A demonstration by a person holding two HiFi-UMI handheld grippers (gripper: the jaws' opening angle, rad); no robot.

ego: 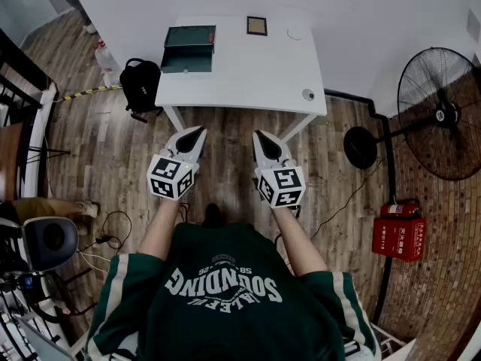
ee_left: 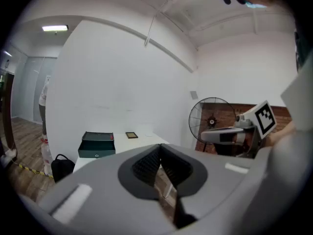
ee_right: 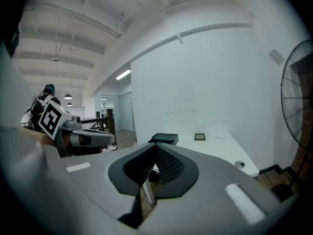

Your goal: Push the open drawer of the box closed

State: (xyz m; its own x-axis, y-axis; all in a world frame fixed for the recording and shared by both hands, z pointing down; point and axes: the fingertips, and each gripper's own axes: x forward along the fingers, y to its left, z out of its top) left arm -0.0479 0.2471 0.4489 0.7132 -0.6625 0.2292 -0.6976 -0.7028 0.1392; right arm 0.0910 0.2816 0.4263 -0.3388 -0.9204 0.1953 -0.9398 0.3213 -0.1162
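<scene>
Box (ego: 188, 48): dark green, at the table's (ego: 255, 74) far-left corner. Its drawer (ee_left: 96, 153) is too small to judge, possibly out. Left gripper (ego: 198, 134), right gripper (ego: 261, 135): jaws clenched, empty, well short of the table's near edge.

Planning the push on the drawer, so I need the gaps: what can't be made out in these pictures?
Box, every view: far and small; how far it is open is unclear.
Round thing on the table corner, head view: too small to identify.
Framed item, head view: too small to read.
Fan, head view: cut off by the right edge.
</scene>
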